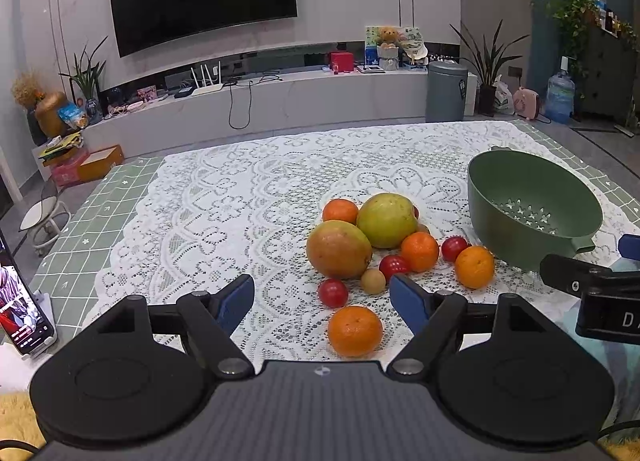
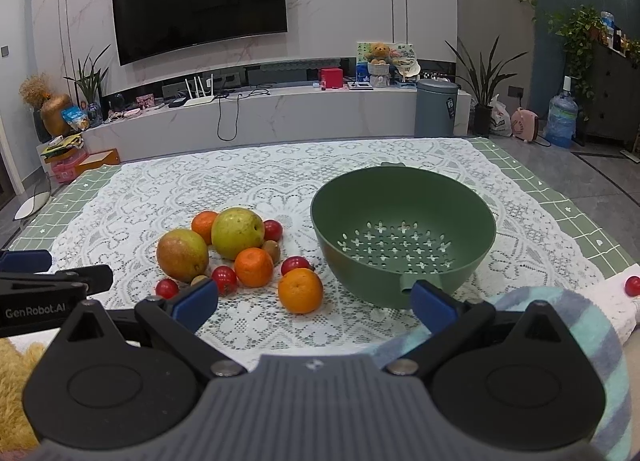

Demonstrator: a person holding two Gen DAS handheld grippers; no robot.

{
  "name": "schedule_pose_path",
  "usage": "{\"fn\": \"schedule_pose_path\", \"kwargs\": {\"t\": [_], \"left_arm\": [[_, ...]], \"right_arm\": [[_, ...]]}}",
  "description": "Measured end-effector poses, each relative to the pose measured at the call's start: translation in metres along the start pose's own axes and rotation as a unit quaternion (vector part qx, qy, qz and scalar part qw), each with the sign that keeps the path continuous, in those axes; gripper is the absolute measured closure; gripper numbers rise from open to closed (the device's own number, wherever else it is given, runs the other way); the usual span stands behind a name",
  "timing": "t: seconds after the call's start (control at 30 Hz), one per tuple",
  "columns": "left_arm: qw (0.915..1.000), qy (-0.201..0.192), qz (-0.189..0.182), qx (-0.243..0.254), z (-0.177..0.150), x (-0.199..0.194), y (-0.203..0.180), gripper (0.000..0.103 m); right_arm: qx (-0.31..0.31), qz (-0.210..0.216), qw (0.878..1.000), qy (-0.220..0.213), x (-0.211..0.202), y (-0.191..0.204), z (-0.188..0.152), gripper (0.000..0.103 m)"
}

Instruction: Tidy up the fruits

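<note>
Surface: table under a white lace cloth [image 2: 256, 189], laid over a green checked cloth [image 1: 120, 189] that shows along the edges.

Landmark: green bowl [image 2: 404, 237], upright on the lace, holes in its bottom, nothing inside.

Fruit, all left of the bowl on the lace, in one loose cluster:
- two large mangoes, one reddish [image 2: 182, 255], one yellow-green [image 2: 237, 233], touching each other;
- oranges: one just beside the bowl [image 2: 300, 290], one among the cluster [image 2: 253, 267], one behind the mangoes [image 2: 204, 225], and one nearest the left gripper [image 1: 355, 331], seen in the left wrist view only;
- small red fruits scattered among them [image 2: 295, 264];
- a small tan fruit [image 1: 373, 281] against the reddish mango.
- One stray red fruit [image 2: 632, 286] lies well right of the bowl on a white patch.

Left gripper [image 1: 322, 297]: fingers spread wide, holding nothing, low over the lace left of the bowl.
Right gripper [image 2: 314, 303]: fingers spread wide, holding nothing, in front of the bowl, one blue pad near its handle.

Room beyond the bowl: wall-mounted television [image 2: 198, 1], long white cabinet [image 2: 256, 117], grey bin [image 2: 436, 107], potted plants, water bottle [image 2: 561, 121]. A phone [image 1: 20, 305] stands at the table's far left.
</note>
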State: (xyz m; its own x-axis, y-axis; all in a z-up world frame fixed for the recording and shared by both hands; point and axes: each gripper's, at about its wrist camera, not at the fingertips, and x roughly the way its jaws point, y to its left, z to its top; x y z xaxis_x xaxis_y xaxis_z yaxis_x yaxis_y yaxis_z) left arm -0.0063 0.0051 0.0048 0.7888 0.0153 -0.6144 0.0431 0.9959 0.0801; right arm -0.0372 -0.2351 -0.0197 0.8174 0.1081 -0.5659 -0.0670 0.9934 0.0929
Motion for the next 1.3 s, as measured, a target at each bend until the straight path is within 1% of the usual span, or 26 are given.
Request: {"fn": "schedule_pose_path", "kwargs": {"t": [0.7, 0.87, 1.0, 1.13, 1.23, 1.3], "left_arm": [[1.0000, 0.009, 0.000, 0.003, -0.001, 0.007, -0.003, 0.013], [0.9998, 0.014, -0.012, -0.005, -0.001, 0.011, 0.000, 0.013], [0.9997, 0.017, -0.019, 0.001, -0.001, 0.014, 0.000, 0.013], [0.9991, 0.026, -0.032, -0.001, 0.001, 0.020, 0.001, 0.013], [0.9980, 0.037, -0.050, -0.007, 0.004, 0.025, 0.004, 0.020], [0.9975, 0.042, -0.056, -0.011, 0.009, 0.028, 0.008, 0.021]], "right_arm": [[-0.007, -0.004, 1.000, 0.009, 0.005, 0.000, 0.000, 0.004], [-0.007, -0.005, 1.000, 0.013, 0.007, 0.000, 0.000, 0.004], [-0.008, -0.004, 1.000, 0.016, 0.009, 0.000, 0.000, 0.004], [-0.018, 0.014, 0.999, 0.030, 0.015, 0.004, 0.002, 0.004], [-0.034, 0.036, 0.998, 0.039, 0.021, 0.010, 0.004, 0.004], [-0.039, 0.057, 0.996, 0.049, 0.027, 0.013, 0.007, 0.010]]}}
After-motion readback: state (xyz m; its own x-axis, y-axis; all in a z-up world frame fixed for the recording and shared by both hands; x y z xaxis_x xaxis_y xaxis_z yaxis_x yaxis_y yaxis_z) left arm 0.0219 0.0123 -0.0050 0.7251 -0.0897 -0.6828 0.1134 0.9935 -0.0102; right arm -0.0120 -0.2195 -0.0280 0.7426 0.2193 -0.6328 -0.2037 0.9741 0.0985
